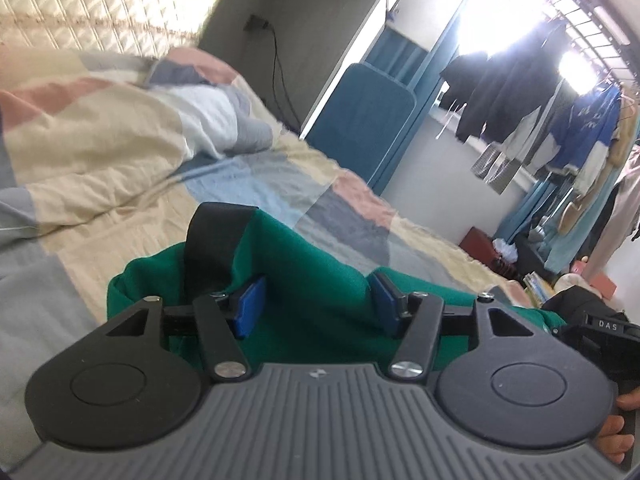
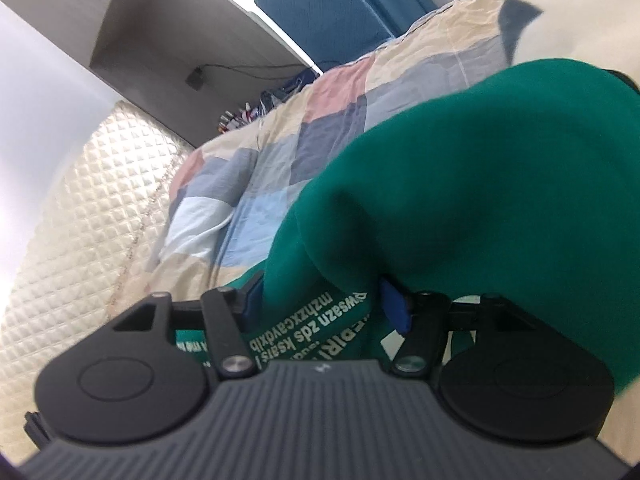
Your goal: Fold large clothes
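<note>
Green garment [image 1: 312, 264]: large, bunched, lying on a patchwork quilt [image 1: 120, 152] of cream, pink, grey and pale blue squares that covers the bed; a black strap or trim piece [image 1: 216, 240] rises from its folds at the left. Left gripper [image 1: 318, 304]: tilted down over the garment, blue pads [image 1: 250, 304] spread apart with green fabric showing between them; neither pad visibly presses on the cloth. Right gripper [image 2: 326, 306]: also over the garment, a thick hump of green fabric [image 2: 460, 184] mounded between and beyond its blue pads [image 2: 394, 308]; jaws parted, though whether the pads bear on the cloth cannot be told. White printed lettering [image 2: 304, 334] appears upside down on the fabric just ahead of the right gripper's body. Surroundings: quilted cream headboard [image 2: 80, 216], blue padded panel [image 1: 360, 120] beside the bed, dark clothes hanging [image 1: 520, 100] by a bright window. Part of a hand [image 1: 616, 428] appears at the lower right edge of the left wrist view.
</note>
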`<state>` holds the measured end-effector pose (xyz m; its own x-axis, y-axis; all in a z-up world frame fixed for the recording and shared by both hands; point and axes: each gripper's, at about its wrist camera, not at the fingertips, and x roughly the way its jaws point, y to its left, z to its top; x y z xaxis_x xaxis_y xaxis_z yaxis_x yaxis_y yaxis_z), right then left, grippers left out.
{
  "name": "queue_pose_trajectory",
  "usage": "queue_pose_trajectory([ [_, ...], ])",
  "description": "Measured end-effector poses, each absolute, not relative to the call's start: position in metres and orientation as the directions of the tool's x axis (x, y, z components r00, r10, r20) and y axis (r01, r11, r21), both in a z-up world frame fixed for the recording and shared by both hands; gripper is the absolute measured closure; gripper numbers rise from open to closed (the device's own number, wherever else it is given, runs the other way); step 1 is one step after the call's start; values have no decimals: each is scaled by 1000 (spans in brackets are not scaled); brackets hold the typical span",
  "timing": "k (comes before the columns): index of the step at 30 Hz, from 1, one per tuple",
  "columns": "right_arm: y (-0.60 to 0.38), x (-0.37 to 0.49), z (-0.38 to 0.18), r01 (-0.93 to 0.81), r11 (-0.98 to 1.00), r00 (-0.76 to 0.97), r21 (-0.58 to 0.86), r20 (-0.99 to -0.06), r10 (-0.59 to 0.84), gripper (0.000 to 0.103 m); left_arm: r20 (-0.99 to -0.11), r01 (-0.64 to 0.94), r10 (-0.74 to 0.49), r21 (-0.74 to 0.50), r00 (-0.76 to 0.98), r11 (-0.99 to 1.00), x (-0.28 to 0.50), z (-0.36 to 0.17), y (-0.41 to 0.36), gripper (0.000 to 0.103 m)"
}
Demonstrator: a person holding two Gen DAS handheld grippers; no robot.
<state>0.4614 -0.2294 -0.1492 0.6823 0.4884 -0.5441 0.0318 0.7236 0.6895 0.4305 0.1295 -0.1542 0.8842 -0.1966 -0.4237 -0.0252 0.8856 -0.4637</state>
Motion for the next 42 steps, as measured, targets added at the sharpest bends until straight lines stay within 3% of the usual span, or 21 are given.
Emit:
queue_pose_trajectory([
  [7,-214,519,-183,-23,760,679,649,-548,489,40,-501,-101,-169,-467,849,878,497,-198,147,40],
  [17,-195,543,-205,-94,821,711,563,-540,451,40,-530,-150,-155,-487,834,861,518,-218,158,40],
  [23,-201,531,-188,-103,830,715,549,-539,445,40,-520,-114,-135,-420,844,900,497,-197,151,39],
  [32,-203,467,-152,-158,912,757,378,-547,357,37,-505,-52,-156,-373,849,926,437,-168,137,39],
  [42,-198,439,-159,-162,948,743,273,-599,299,39,-572,-32,-88,-195,816,980,408,-175,108,39],
])
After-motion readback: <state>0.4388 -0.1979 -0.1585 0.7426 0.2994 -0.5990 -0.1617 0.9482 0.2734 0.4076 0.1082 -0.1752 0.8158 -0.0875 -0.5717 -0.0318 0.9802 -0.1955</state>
